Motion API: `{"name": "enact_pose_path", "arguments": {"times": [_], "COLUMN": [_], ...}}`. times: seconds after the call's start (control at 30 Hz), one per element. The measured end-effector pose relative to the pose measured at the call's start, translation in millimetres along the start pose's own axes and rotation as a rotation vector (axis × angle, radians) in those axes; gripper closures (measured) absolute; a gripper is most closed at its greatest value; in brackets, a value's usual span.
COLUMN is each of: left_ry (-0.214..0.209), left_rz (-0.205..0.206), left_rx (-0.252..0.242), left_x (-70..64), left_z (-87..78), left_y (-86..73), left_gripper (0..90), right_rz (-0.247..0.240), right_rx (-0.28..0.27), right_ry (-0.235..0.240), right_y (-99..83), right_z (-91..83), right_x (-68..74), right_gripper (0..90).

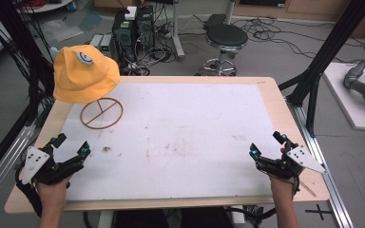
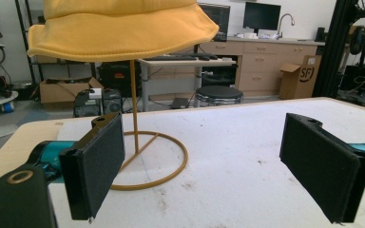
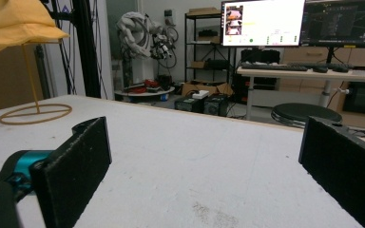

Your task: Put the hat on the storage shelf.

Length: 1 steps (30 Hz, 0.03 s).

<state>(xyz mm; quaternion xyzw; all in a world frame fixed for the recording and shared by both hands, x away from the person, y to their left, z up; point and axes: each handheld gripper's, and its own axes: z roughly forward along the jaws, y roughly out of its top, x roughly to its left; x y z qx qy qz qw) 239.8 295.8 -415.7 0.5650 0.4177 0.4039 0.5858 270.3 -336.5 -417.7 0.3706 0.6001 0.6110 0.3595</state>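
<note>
Left gripper (image 1: 72, 151) jaws apart, empty, near table (image 1: 180, 142) front-left. Yellow hat (image 1: 85, 73) sits on thin stand (image 1: 101, 113), back-left. Right gripper (image 1: 267, 148) jaws apart, empty, front-right. Risk: tugging the brim sideways likely tips the light stand.

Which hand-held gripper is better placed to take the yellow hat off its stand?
Left. The left hand-held gripper sits open on the yellow bucket hat's side; the right hand-held gripper is across the table.
</note>
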Motion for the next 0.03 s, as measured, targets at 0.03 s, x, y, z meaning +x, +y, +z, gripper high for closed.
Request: {"name": "enact_pose_path", "arguments": {"times": [0.03], "left_ry": [-0.002], "left_rz": [0.002], "left_rx": [0.003], "left_x": [-0.2], "left_z": [0.2], "left_y": [0.0], "left_gripper": [15.6], "right_rz": [-0.002], "right_rx": [0.001], "right_ry": [0.000], "right_y": [0.2], "right_z": [0.2], "right_x": [0.2], "right_gripper": [3.1]}}
